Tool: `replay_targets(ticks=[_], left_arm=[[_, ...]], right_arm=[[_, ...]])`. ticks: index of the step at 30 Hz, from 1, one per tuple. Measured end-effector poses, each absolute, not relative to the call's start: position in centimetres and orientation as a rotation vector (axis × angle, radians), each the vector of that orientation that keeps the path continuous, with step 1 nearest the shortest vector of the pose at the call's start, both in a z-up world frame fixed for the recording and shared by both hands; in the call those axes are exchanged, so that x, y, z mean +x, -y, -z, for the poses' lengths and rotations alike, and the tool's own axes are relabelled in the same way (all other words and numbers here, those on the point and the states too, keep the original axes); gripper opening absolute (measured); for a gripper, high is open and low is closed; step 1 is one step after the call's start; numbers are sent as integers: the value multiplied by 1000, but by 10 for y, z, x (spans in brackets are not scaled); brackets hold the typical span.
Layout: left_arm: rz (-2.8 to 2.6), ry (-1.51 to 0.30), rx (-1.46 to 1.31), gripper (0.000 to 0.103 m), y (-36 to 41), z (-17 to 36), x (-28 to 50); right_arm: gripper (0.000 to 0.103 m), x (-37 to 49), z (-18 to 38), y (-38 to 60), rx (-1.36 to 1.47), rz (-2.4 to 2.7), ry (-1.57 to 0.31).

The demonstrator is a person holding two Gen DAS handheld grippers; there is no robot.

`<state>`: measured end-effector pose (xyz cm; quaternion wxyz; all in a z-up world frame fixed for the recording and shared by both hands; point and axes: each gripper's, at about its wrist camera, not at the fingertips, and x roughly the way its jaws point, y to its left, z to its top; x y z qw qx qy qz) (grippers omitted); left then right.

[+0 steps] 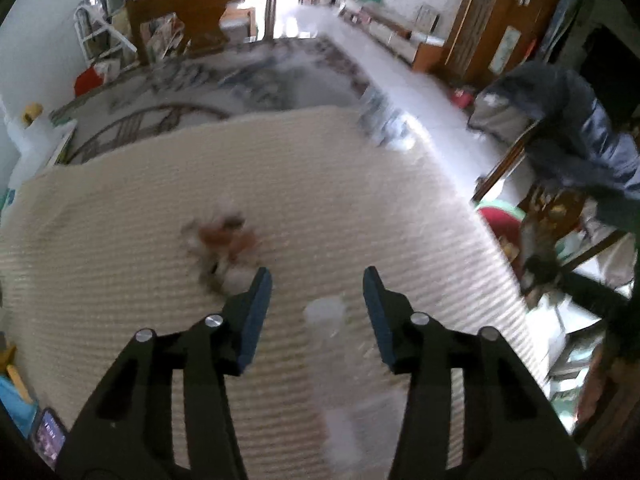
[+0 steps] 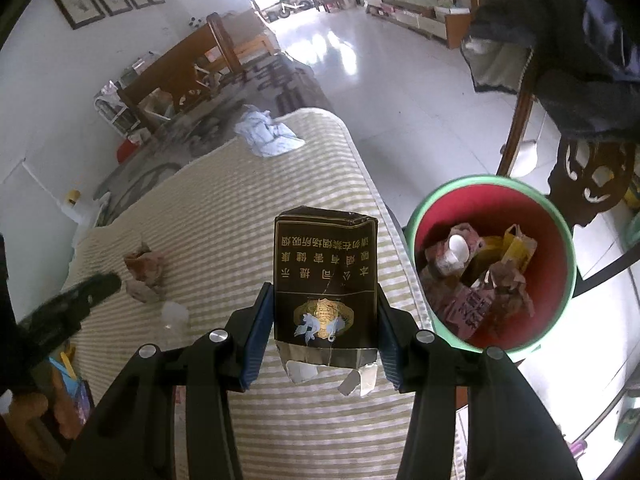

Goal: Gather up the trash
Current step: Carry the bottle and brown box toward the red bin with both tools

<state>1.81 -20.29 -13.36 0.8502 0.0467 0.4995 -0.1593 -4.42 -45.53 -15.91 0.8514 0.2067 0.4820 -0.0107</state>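
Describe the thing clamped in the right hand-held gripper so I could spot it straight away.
Above the striped mattress, just left of the green-rimmed red bin, the right hand-held gripper clamps a flattened black cigarette pack. Unlike the crumpled brownish paper nearby, it bears gold Chinese lettering and a gold crest.

Glossy black paper pack (image 2: 326,280), torn; ribbed woven cloth cover (image 2: 224,216); smooth plastic bin (image 2: 562,240); shiny tiled floor (image 2: 400,92)

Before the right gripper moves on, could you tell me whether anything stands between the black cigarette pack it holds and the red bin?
Nothing visible does. The right gripper is shut on the cigarette pack over the striped mat, and the red bin stands open to its right beyond the mat's edge, with trash already inside.
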Motion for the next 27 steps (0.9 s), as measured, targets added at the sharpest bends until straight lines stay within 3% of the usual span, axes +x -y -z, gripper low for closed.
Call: replay_targets(ticks=[3, 7, 12, 19, 21, 27], left_arm=[[348, -1134, 116, 57, 193, 151, 3], [386, -1252, 103, 59, 196, 176, -23], [380, -1311, 68, 68, 198, 192, -30], [407, -1399, 20, 69, 208, 207, -25], [416, -1419, 11, 61, 211, 210, -28], [445, -1366, 19, 58, 234, 196, -21]], right_arm=[[46, -40, 164, 456, 439, 4, -1032], [46, -34, 169, 453, 431, -23, -1051], [46, -27, 171, 446, 406, -58, -1066], [46, -24, 173, 446, 402, -83, -1076], [46, -25, 175, 451, 411, -79, -1076], [46, -31, 172, 475, 447, -41, -1051]])
